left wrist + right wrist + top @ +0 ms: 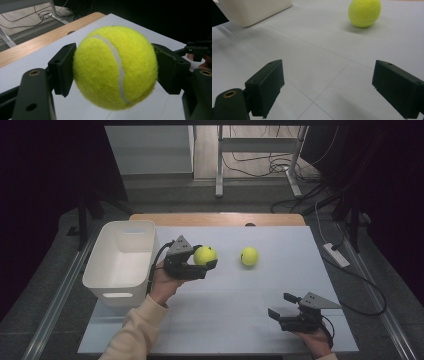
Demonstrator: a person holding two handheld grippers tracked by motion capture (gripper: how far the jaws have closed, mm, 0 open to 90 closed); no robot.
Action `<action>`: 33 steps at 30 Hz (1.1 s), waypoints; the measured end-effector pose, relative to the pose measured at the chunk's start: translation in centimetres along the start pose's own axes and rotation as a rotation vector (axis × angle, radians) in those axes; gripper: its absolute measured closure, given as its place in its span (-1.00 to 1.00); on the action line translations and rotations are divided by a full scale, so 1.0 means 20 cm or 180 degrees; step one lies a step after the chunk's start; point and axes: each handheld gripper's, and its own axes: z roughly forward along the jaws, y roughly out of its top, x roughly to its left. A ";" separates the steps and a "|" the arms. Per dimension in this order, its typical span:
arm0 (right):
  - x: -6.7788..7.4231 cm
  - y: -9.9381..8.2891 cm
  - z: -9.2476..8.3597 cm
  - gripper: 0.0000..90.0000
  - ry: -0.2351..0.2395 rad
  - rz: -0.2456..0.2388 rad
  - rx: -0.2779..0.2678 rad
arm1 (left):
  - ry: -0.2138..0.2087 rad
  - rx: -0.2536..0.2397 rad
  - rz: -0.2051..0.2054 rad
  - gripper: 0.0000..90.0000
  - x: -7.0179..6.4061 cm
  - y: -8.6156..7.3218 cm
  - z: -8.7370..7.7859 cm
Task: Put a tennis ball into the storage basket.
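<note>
Fuzzy yellow-green tennis ball is clamped between both black pads of the left gripper, held clear above the pale grey table mat, just right of the white rectangular plastic bin. Second yellow-green tennis ball rests on the mat nearby. Right gripper sits low near the mat's front right edge, jaws spread wide, nothing between them.

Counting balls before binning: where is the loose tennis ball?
High view: loose tennis ball lies on the white table mat, centre-right, right of the ball held beside the white bin.
</note>
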 end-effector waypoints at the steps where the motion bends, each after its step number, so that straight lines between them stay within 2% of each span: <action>1: 0.00 0.00 0.00 -0.76 -0.0001 -0.0002 -0.0001 | 0.0010 -0.0005 -0.0005 -0.41 0.00 0.00 0.00; 33: 0.01 0.00 0.00 -0.76 -0.0023 -0.0015 -0.0012 | 0.0237 -0.0142 -0.0052 -0.41 0.08 0.03 -0.15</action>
